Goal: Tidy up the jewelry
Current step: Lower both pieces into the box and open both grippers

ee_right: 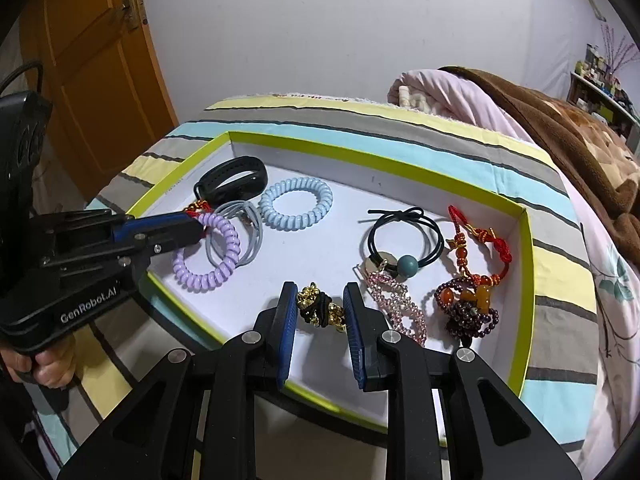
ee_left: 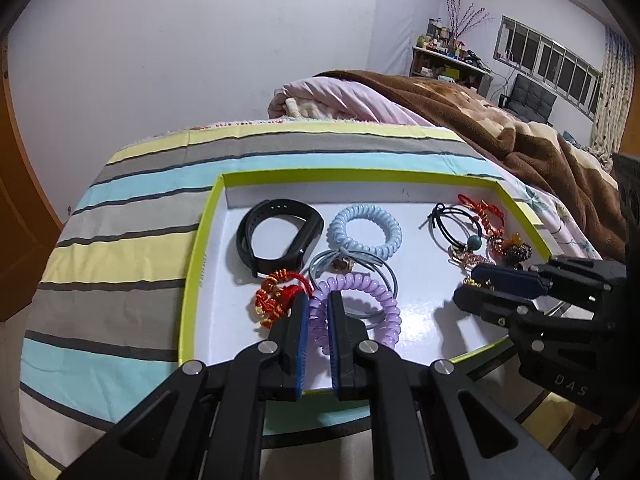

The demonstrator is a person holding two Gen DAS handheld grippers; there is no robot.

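Note:
A white tray with a lime-green rim [ee_left: 200, 240] [ee_right: 528, 280] lies on a striped cloth and holds jewelry. My left gripper [ee_left: 318, 300] is shut on a purple spiral hair tie [ee_left: 380, 300] [ee_right: 208, 256]; it also shows in the right wrist view [ee_right: 192, 228]. My right gripper [ee_right: 320, 300] stands around a black-and-gold hair tie [ee_right: 320, 308], jaws a little apart and close to its sides; it also shows in the left wrist view [ee_left: 472, 284]. Also in the tray: a black wristband [ee_left: 280, 232], a blue spiral tie [ee_left: 366, 230], a red knotted charm [ee_left: 276, 296].
A black elastic with a teal bead [ee_right: 404, 252], a pink rhinestone clip [ee_right: 396, 304], a red cord bracelet [ee_right: 480, 240] and dark red bead bracelets [ee_right: 468, 308] lie at the tray's right. A brown blanket [ee_left: 520, 132] lies on the bed behind. An orange door [ee_right: 88, 72] stands left.

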